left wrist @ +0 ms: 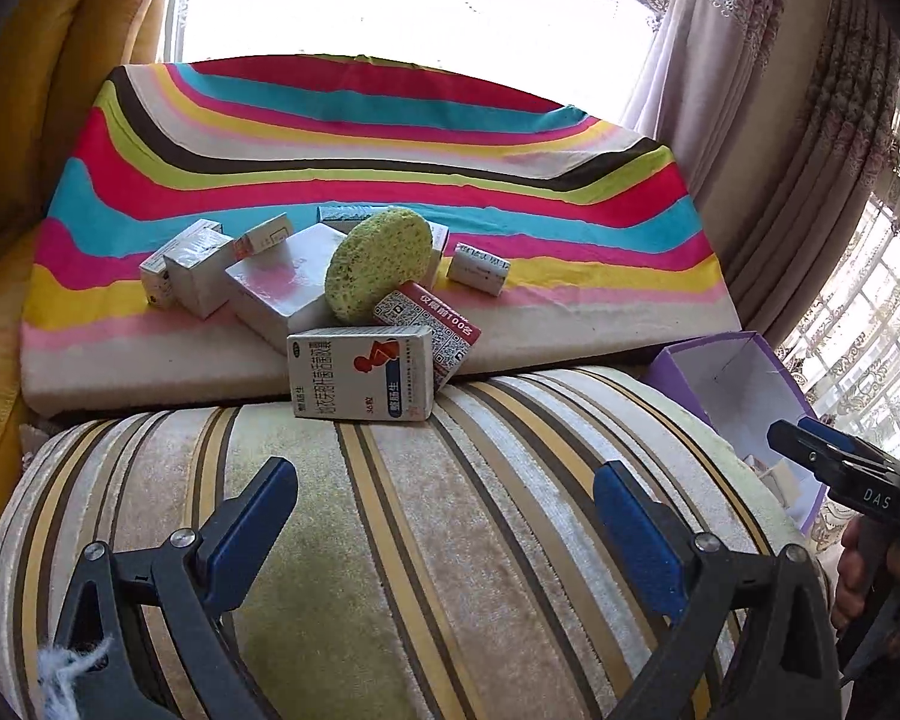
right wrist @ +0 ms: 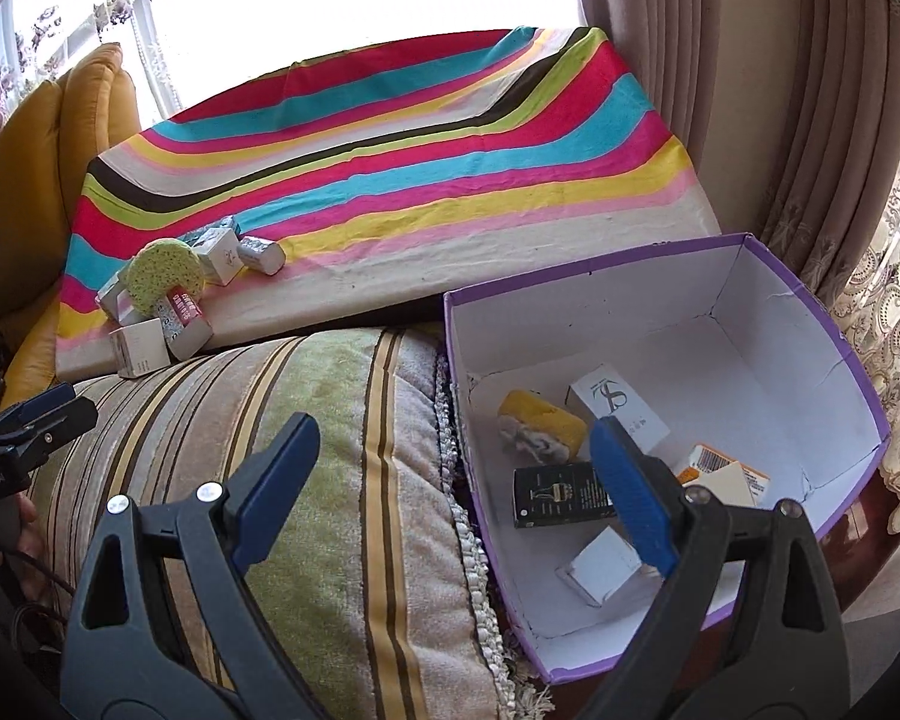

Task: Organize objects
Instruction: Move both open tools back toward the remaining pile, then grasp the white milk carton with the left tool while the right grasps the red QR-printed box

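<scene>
Your left gripper [left wrist: 444,516] has its two blue fingers [left wrist: 252,534] spread wide, and nothing is between them; below them you see only the striped cushion [left wrist: 390,540], and I cannot tell if they touch it. Your right gripper [right wrist: 456,480] is also spread wide and it pinches nothing. Its left finger is over the striped cushion and its right finger [right wrist: 630,492] is over the purple box [right wrist: 810,312], in front of the things that lie inside. The purple box stands just beside the cushion, on the right, and its inside is white. In it there are a yellow sponge [right wrist: 543,429], a white carton [right wrist: 618,405], a black carton [right wrist: 561,495], an orange and white packet [right wrist: 726,471] and a small white box [right wrist: 603,564]. The other things to organize are together on the rainbow-striped pad [left wrist: 390,138], behind the cushion and near its left front part. There a round green sponge [left wrist: 378,264] leans on a big white box [left wrist: 282,288]. A medicine box [left wrist: 360,372] with a red figure on it stands at the pad's front edge and touches the cushion, and a red and white box [left wrist: 432,324] with square codes leans behind it. Several small white cartons [left wrist: 192,270] lie to the left, and one small grey-white box [left wrist: 479,267] lies to the right, a little apart. In the left wrist view your right hand [left wrist: 864,570] shows at the right edge, holding its tool near the purple box.
</scene>
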Tool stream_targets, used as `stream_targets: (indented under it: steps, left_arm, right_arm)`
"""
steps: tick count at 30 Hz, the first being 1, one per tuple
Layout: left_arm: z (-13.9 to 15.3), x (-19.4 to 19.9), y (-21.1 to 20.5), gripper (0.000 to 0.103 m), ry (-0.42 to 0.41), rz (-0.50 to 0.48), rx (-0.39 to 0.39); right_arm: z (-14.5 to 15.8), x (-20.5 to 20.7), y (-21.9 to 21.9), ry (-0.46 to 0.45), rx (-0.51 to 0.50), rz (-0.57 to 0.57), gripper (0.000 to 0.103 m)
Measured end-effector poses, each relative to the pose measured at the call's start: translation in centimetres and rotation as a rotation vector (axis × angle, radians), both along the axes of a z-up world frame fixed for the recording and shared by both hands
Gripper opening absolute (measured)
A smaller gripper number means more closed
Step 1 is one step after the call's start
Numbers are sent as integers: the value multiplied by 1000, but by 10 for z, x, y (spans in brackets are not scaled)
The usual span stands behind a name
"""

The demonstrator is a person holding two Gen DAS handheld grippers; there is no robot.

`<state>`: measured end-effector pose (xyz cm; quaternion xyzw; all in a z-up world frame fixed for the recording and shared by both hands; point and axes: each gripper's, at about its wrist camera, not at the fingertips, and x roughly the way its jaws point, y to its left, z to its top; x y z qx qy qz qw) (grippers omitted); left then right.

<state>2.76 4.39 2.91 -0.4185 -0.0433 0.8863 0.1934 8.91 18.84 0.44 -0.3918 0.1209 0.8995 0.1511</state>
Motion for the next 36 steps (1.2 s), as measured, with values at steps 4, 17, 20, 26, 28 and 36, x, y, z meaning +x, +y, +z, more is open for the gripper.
stream_targets:
  steps: [4, 17, 20, 26, 28, 36]
  left_arm:
    - [-2, -5, -14, 100, -12, 26, 7]
    - [-14, -55, -25, 100, -99, 17, 50]
    - [-17, -67, -23, 100, -119, 6, 61]
    - [-27, -87, -15, 100, -166, -10, 42]
    - [-28, -90, -13, 100, -172, -9, 41]
    - [-34, -94, -16, 72, -201, -27, 87]
  right_arm:
    - [0, -7, -15, -8, -2, 46, 93]
    - [-10, -35, -59, -54, 23, 194, 93]
    - [-10, -41, -62, -54, 16, 203, 93]
    - [-11, -56, -70, -66, 20, 230, 93]
    - [-11, -61, -73, -70, 24, 242, 93]
    - [-13, -84, -82, -79, 29, 288, 93]
